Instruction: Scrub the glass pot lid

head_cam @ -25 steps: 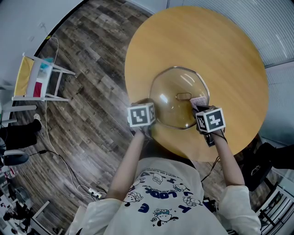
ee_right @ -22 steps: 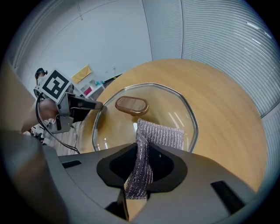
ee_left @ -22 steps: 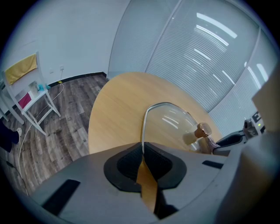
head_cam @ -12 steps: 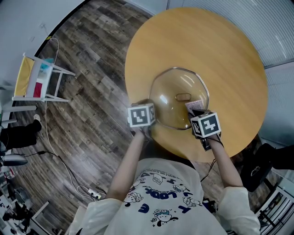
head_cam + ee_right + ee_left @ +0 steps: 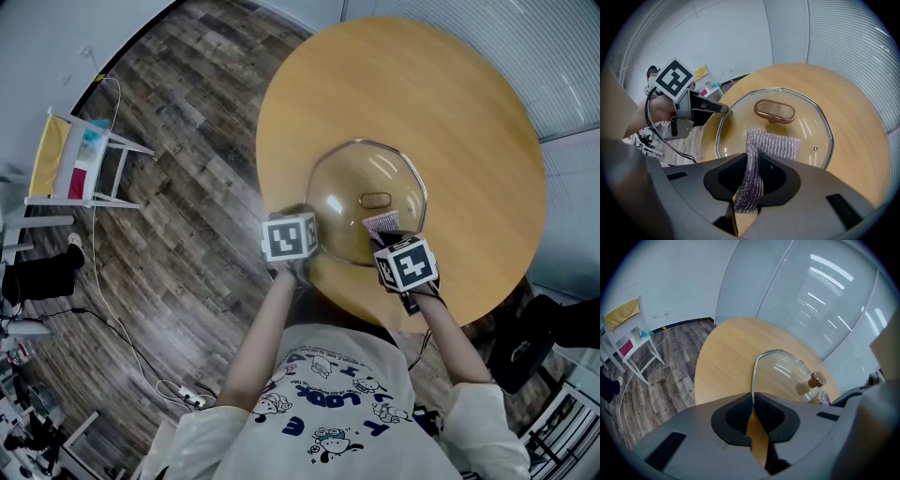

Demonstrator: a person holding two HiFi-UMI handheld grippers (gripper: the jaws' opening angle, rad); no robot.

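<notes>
The left gripper (image 5: 752,401) has its two jaws squeezed on the thin metal rim of the glass pot lid (image 5: 780,373). It grabs the lid at the side nearest the person. The rim goes up out of the jaws in a curve.

The right gripper (image 5: 750,173) pinches a silver scrub cloth (image 5: 773,143). The cloth is folded between the jaws. Its loose end lies flat on the glass, just in front of the brown handle (image 5: 774,111) in the middle of the lid. The cloth is close to the handle, but they are not touching.

From the head view, the two grippers are side by side at the near edge of the lid. The lid has a shape with many sides. It sits over the near part of a round wooden table (image 5: 450,112). I cannot tell if it lies flat or is tipped up a bit.

The person's arms reach in from the bottom, in a white shirt (image 5: 328,403) with blue cartoon pictures. Around the table is a dark wooden floor (image 5: 187,187). A white rack (image 5: 70,164) with a yellow towel stands far off to the left by the wall, and a thin cable (image 5: 122,323) runs over the floor. Behind the table are pale window blinds (image 5: 820,291)
</notes>
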